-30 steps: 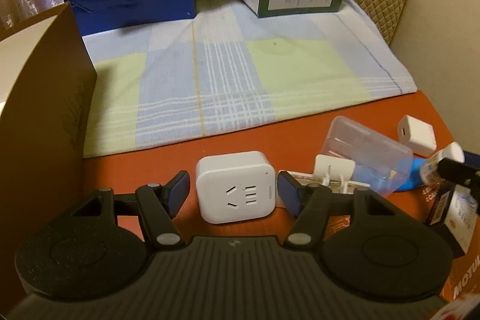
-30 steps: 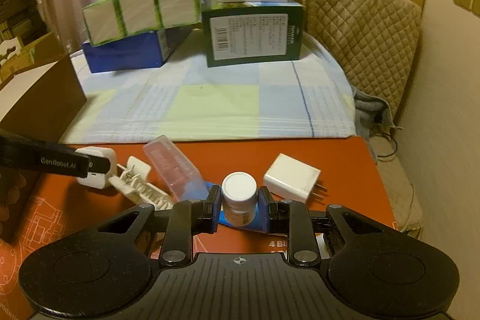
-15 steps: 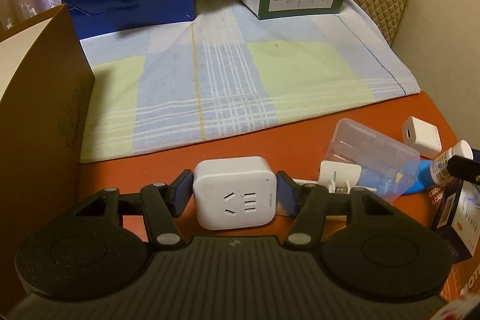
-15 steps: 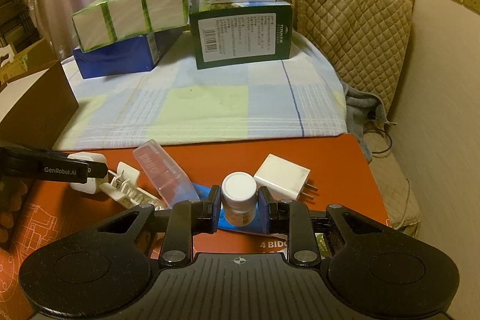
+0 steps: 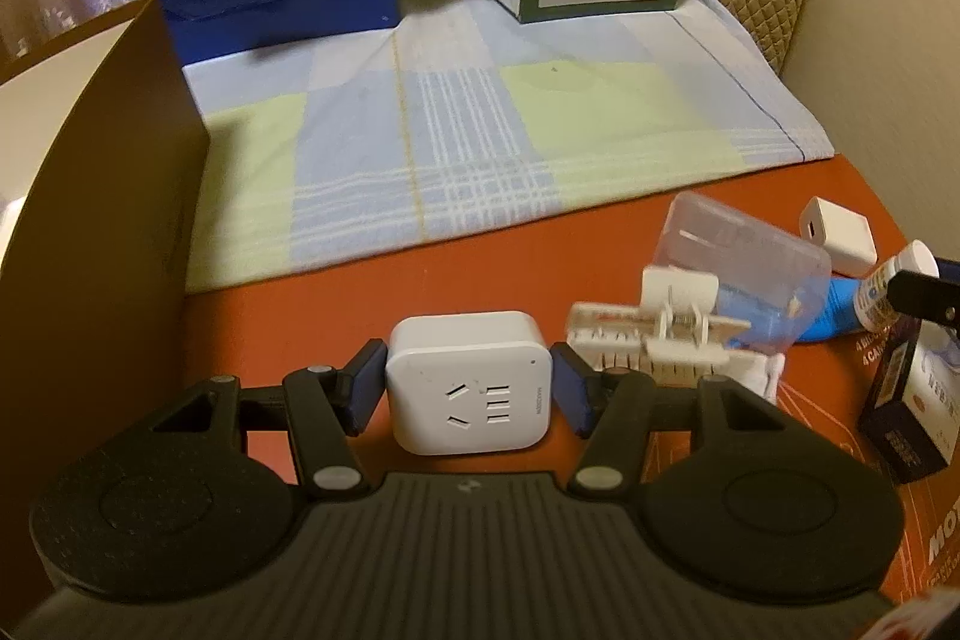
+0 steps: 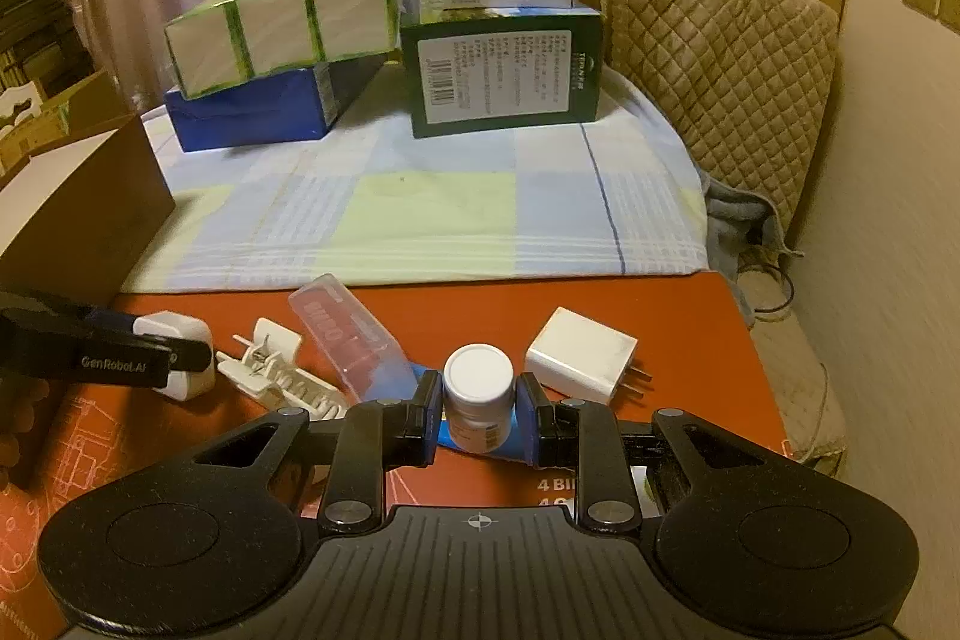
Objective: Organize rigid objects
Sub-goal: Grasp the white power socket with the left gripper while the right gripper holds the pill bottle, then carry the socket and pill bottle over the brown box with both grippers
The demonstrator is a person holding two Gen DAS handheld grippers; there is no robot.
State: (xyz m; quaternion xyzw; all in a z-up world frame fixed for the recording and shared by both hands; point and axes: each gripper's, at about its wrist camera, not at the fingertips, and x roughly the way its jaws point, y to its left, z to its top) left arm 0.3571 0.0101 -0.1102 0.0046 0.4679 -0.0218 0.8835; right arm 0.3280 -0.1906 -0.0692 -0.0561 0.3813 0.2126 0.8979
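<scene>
Claws are gripping objects above a red-orange worktop (image 5: 288,328). The left claw (image 5: 468,388) is clamping a white socket adapter (image 5: 468,388) between its blue pads, the adapter's outlet face turned toward the camera. Just to the right of that claw, a white plastic clip (image 5: 660,346) is lying on the worktop, touching a clear plastic case (image 5: 744,256) beyond it. Farther right, a white USB charger (image 5: 840,235) is sitting near the worktop's edge.

The right claw (image 6: 478,409) is closing on a small white pill bottle (image 6: 478,394), which is standing upright with its cap toward the lens, over a blue item (image 6: 510,445) lying flat beneath it. Just right of this claw, the charger (image 6: 579,355) is resting with its prongs pointing right. To its left, the clear case (image 6: 348,334) and clip (image 6: 270,364) are lying side by side. Left of the left claw, a brown cardboard box (image 5: 102,220) is standing. Beyond both claws, a checked cloth (image 6: 420,208) is carrying stacked cartons (image 6: 498,76).
</scene>
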